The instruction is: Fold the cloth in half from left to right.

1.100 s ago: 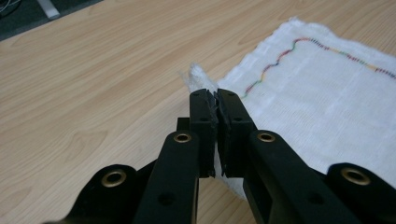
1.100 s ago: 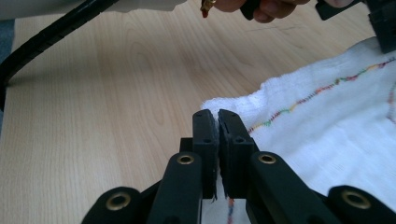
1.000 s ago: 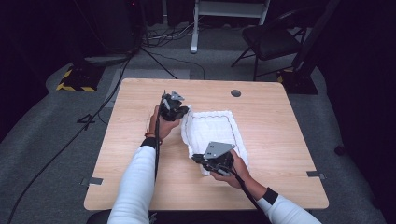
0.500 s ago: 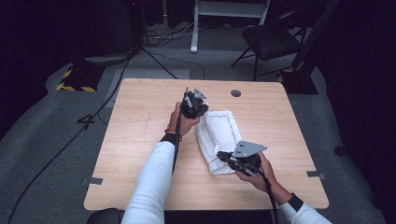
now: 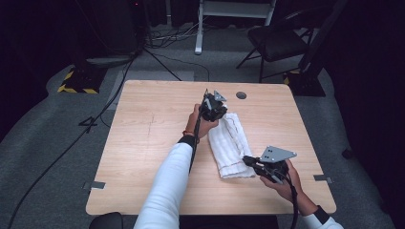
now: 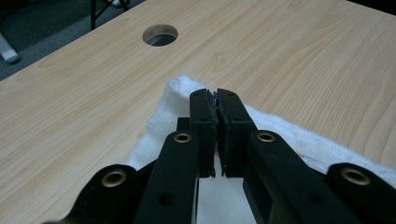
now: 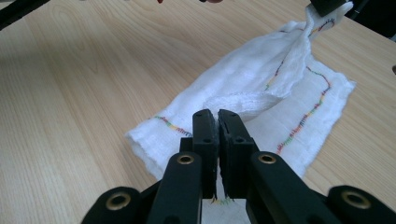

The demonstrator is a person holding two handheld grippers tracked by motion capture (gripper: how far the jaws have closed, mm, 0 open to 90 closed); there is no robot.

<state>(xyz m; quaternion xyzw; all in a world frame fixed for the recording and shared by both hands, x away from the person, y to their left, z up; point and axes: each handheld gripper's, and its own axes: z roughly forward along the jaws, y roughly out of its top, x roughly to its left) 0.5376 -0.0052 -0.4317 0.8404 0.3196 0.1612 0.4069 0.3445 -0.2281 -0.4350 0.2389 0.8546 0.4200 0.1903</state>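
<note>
A white towel (image 5: 231,143) with a coloured stitched hem lies folded into a long strip right of centre on the wooden table (image 5: 148,133). My left gripper (image 5: 217,114) is at the strip's far end, shut on a towel corner that it holds slightly raised. In the left gripper view the jaws (image 6: 215,100) meet over the white towel (image 6: 170,95). My right gripper (image 5: 247,160) is at the near end, shut on the towel's edge. In the right gripper view its jaws (image 7: 218,119) pinch the hem, and the towel (image 7: 243,79) rises to the left gripper (image 7: 327,7).
A round cable hole (image 5: 241,95) is in the tabletop beyond the towel. The table's left half is bare wood. A chair (image 5: 277,40), a white stand (image 5: 198,28) and cables lie on the floor behind. Tape marks (image 5: 95,184) sit on the front edge.
Both grippers have moved right across the table with the towel edge. The towel, spread wider before, is now folded over into a narrow strip.
</note>
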